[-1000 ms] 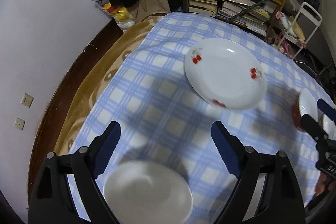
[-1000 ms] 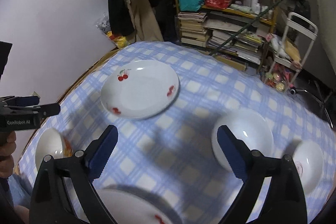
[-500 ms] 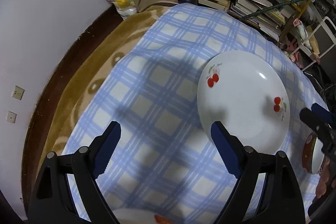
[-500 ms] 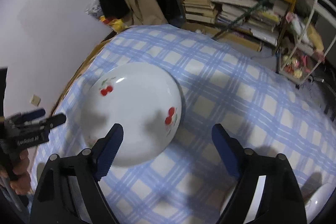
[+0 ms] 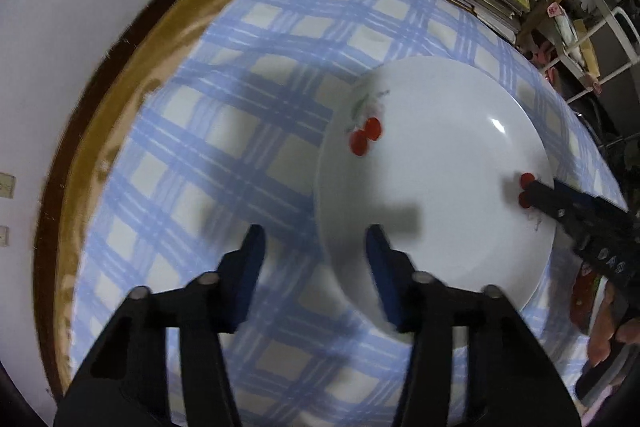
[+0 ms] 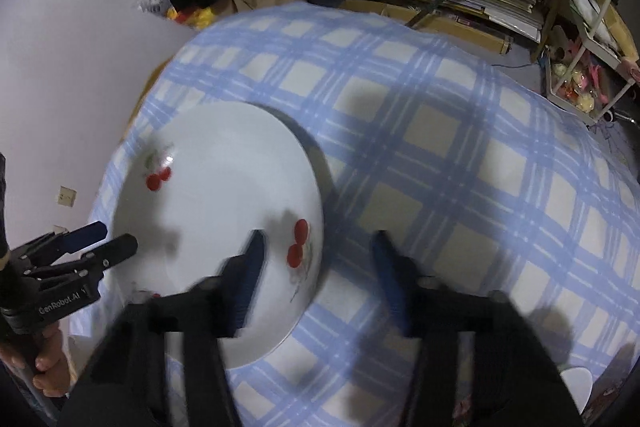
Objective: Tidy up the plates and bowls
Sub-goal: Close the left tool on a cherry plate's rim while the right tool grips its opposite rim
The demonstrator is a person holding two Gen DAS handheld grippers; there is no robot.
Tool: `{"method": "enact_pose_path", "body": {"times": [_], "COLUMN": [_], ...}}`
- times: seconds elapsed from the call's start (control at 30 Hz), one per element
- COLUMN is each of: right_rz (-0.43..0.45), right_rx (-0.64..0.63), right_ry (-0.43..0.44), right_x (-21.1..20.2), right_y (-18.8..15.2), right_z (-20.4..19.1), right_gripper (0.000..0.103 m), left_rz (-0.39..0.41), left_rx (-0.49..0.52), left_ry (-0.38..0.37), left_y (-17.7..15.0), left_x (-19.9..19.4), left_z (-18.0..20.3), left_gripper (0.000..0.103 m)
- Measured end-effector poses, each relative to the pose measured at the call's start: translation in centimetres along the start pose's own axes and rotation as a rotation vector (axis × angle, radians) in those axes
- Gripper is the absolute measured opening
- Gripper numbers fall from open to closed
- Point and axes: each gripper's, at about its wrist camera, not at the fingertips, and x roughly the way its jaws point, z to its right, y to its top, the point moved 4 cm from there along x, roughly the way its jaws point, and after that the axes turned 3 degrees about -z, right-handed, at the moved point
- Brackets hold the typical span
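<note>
Plate [image 5: 436,179], white with red cherry prints, lies flat on the blue-checked cloth [image 5: 248,131] of the counter, and both grippers straddle its rim from opposite sides.

Going left to right in the left wrist view: the left gripper [image 5: 316,267] has one finger over the cloth just outside the plate's near-left rim and the other above the plate's inner face, so the rim sits in the gap. Its jaws have just been closing, yet the pads do not appear to press the rim; I read them as still parted. Further right, the right gripper [image 5: 532,195] reaches in over the far rim beside a cherry print.

In the right wrist view the same holds, mirrored: the right gripper [image 6: 316,263] has one finger above the plate and one over the cloth, the rim between them. Its jaws have also just been closing; the blur hides whether they touch.

The main risk, as I judge it, is uneven closing: if one side bites first, the glazed rim could skid or tip. Pinching the cloth along with the rim could drag it and disturb the other dishes.
</note>
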Motion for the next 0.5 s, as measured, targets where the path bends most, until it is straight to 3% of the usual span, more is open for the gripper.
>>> {"method": "enact_pose_path", "body": {"times": [0.03, 0.1, 0.13, 0.3, 0.4, 0.5], "right_rz": [-0.005, -0.005, -0.006, -0.008, -0.014, -0.012], "right_rx": [-0.006, -0.009, -0.015, -0.043, -0.048, -0.060], "right_ry": [0.004, 0.014, 0.017, -0.009, -0.007, -0.022], "right_x": [0.1, 0.2, 0.2, -0.3, -0.8, -1.6], "right_y": [0.0, 0.0, 0.0, -0.3, -0.8, -1.4], "right_z": [-0.1, -0.2, -0.4, -0.9, -1.1, -1.7], "right_gripper": [0.021, 0.017, 0.013, 0.013, 0.013, 0.013], "left_rz": [0.001, 0.008, 0.004, -0.003, -0.014, -0.008], "left_rx": [-0.008, -0.023, -0.029, -0.015, -0.032, -0.010], "left_ry": [-0.011, -0.033, -0.047, -0.020, -0.044, -0.008], "left_y": [0.1, 0.2, 0.3, 1.0, 0.8, 0.2], "left_x": [0.3, 0.5, 0.4, -0.4, -1.1, -1.9], "left_z": [0.1, 0.1, 0.2, -0.1, -0.4, -0.1], "left_gripper": [0.040, 0.032, 0.020, 0.012, 0.012, 0.012]}}
